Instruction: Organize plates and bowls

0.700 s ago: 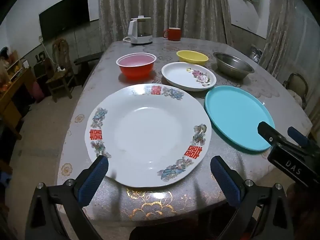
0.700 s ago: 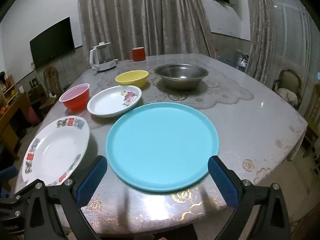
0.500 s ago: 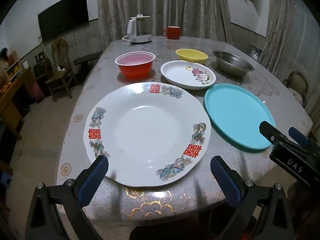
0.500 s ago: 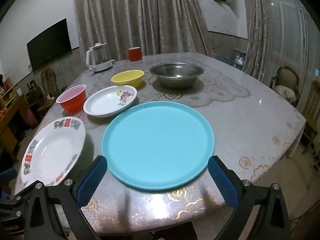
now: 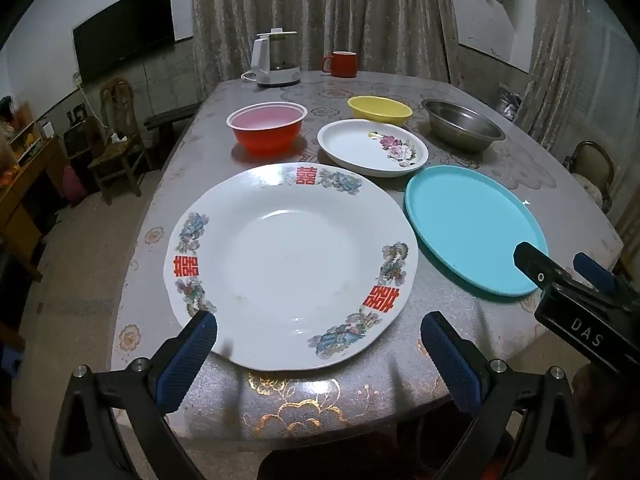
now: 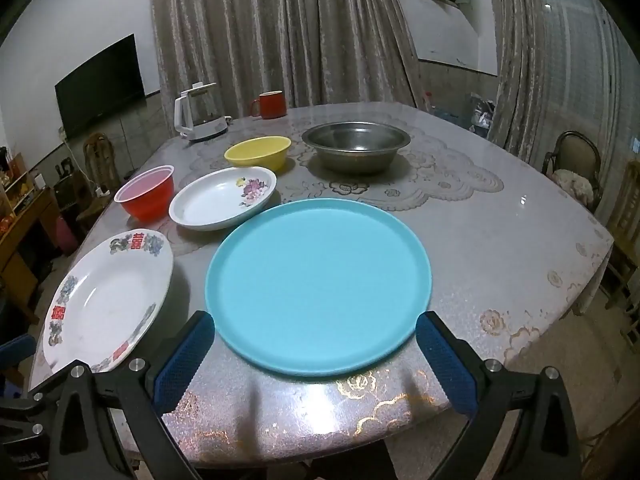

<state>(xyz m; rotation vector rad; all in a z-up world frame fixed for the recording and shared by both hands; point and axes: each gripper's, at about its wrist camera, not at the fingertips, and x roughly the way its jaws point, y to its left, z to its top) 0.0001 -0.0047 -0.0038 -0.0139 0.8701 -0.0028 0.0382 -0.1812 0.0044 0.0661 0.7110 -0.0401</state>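
- While nothing is gripped, the left gripper [image 5: 318, 344] hangs over the near rim of the large white round plate with red characters [image 5: 290, 264], its fingers wide apart and empty.
- Likewise spread and empty, the right gripper [image 6: 316, 346] frames the flat turquoise round plate [image 6: 318, 284], likely so that each plate gets its own hand.
- Both plates lie face up on the table [image 6: 500, 240], side by side at its near edge; being round, they have no long axis.
- Behind them stand a small white flowered plate [image 6: 222, 198], a red plastic bowl [image 6: 146, 196], a yellow bowl [image 6: 258, 152] and a steel bowl [image 6: 356, 146], each apart and unstacked.
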